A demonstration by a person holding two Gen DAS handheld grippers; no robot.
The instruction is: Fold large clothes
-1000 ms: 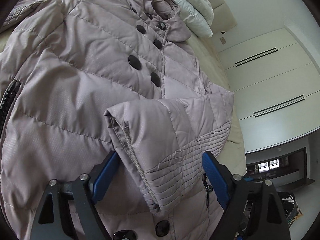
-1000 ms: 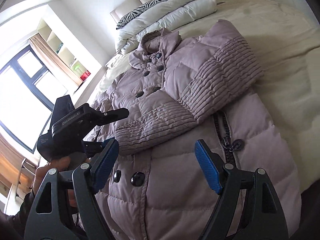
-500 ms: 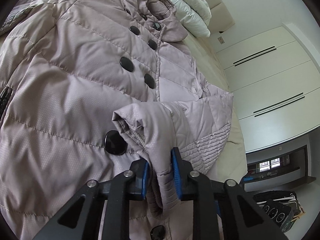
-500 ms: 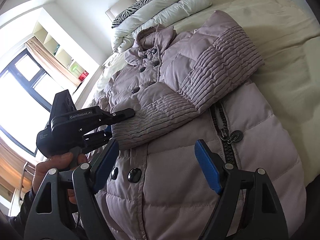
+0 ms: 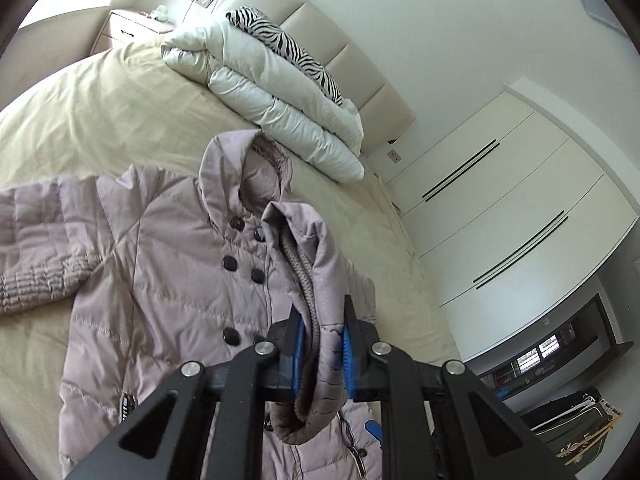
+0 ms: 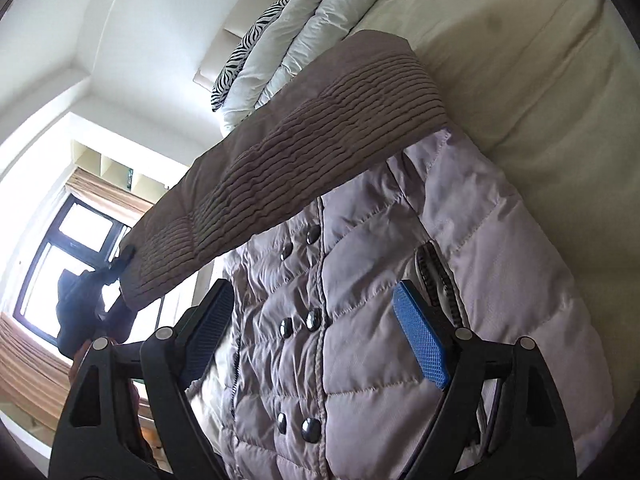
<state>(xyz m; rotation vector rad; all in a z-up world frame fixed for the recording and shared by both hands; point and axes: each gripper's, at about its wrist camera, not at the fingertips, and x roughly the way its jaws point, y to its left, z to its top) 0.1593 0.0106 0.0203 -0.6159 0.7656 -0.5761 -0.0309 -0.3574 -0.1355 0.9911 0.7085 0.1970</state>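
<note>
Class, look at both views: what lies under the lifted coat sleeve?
Under the raised sleeve you see the coat front with its dark buttons, lying on the bed. The sleeve hides the coat's collar in the right wrist view.

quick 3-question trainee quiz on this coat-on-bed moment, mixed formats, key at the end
1. True or false: the left tongs are shut on the coat sleeve's cuff.
2. Multiple choice: what is between the right tongs' pads? A) the sleeve B) the collar C) nothing gripped; they stand open over the coat front
3. Fill in: folded at the head of the bed lies a white ____, with a zebra-print pillow behind it.

Key: 1 true; 2 C; 3 duvet
</note>
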